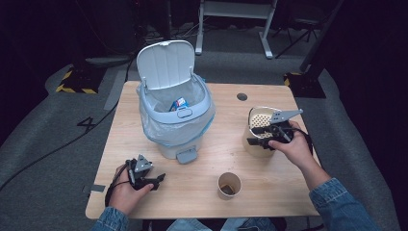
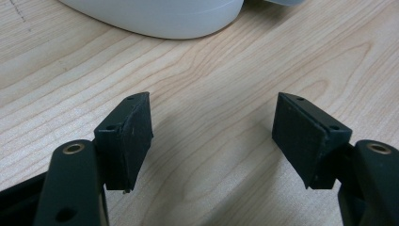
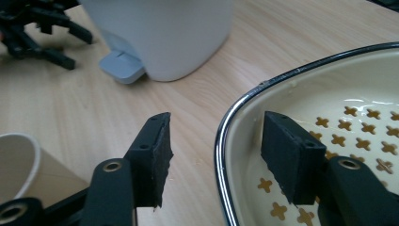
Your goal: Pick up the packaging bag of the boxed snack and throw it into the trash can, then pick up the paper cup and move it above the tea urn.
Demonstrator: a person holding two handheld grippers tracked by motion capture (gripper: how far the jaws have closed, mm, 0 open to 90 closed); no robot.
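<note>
The right gripper's (image 3: 214, 155) fingers (image 3: 153, 157) straddle the rim of the cream bowl (image 3: 244, 117), one inside, one outside, not yet pressing it. The bowl sits right of the pedal bin (image 1: 175, 113). In front of the bin, the left gripper (image 2: 211, 136) rests spread wide, holding nothing.

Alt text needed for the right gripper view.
The right gripper straddles the dark rim of a cream bowl with gold crosses, jaws open, one inside, one outside. Beyond stand a white pedal bin and a paper cup.
</note>
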